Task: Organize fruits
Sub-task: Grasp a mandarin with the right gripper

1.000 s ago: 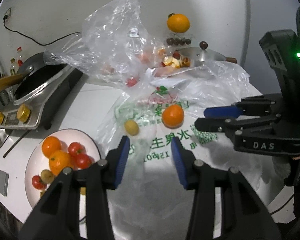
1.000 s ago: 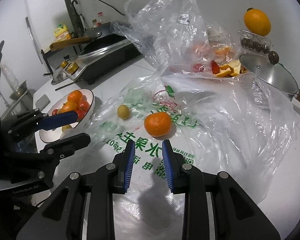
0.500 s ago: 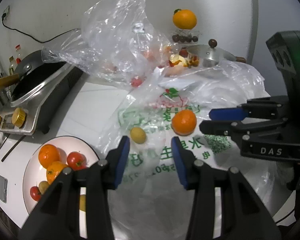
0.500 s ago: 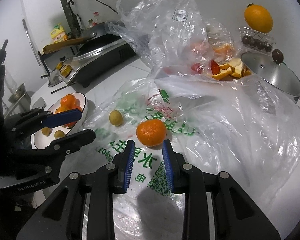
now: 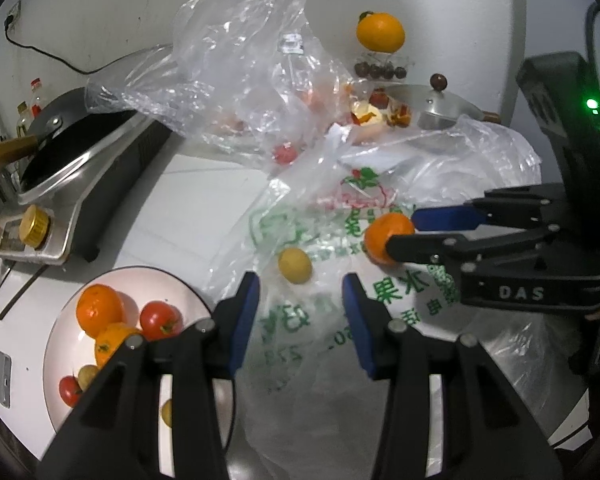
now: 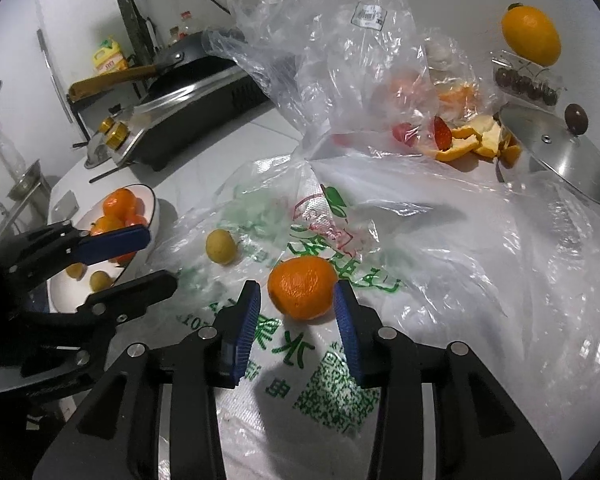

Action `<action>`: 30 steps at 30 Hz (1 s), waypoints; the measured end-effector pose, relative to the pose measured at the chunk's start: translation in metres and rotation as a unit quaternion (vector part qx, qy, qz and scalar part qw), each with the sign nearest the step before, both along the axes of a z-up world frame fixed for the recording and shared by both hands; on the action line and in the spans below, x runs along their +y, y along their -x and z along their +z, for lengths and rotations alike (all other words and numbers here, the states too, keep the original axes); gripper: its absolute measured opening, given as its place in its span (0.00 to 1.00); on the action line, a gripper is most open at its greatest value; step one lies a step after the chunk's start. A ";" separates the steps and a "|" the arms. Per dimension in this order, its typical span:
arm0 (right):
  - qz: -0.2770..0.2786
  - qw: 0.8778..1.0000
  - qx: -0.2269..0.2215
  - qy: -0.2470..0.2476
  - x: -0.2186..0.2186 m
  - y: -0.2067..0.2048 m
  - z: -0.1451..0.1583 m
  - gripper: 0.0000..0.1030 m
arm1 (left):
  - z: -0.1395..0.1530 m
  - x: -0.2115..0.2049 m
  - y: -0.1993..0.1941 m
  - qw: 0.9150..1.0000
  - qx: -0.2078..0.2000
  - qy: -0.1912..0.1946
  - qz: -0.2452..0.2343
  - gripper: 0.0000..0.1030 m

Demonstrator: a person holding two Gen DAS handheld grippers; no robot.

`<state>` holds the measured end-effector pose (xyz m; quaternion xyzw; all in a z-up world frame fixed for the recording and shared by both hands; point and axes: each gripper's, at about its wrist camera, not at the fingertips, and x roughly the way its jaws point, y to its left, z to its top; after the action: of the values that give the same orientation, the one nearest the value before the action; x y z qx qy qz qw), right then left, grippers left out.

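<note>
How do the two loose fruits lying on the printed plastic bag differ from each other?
The orange is larger than the small yellow fruit and is deep orange, not pale yellow-green. The orange sits just ahead of the opening right gripper, not yet between its pads; the small yellow fruit lies ahead of the left gripper, clear of its pads. Both rest loose on the printed bag, outside the plate.

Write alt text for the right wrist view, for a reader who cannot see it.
The right gripper, jaws opening, points at an orange mandarin lying just ahead of its fingertips on a printed plastic bag. A small yellow fruit lies to its left, and beyond that the left gripper and a white bowl of fruit.
</note>
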<state>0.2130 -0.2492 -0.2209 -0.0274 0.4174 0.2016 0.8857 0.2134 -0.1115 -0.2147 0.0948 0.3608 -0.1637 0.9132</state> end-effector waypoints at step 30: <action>-0.026 0.999 -0.007 -0.026 -0.032 -0.008 -0.006 0.42 | -0.014 -0.029 -0.023 1.000 0.026 -0.005 -0.008 0.43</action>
<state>0.2208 -0.2810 -0.2270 0.0046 0.4068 0.1892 0.8937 0.2361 -0.1401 -0.2284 0.0978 0.3844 -0.1714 0.9018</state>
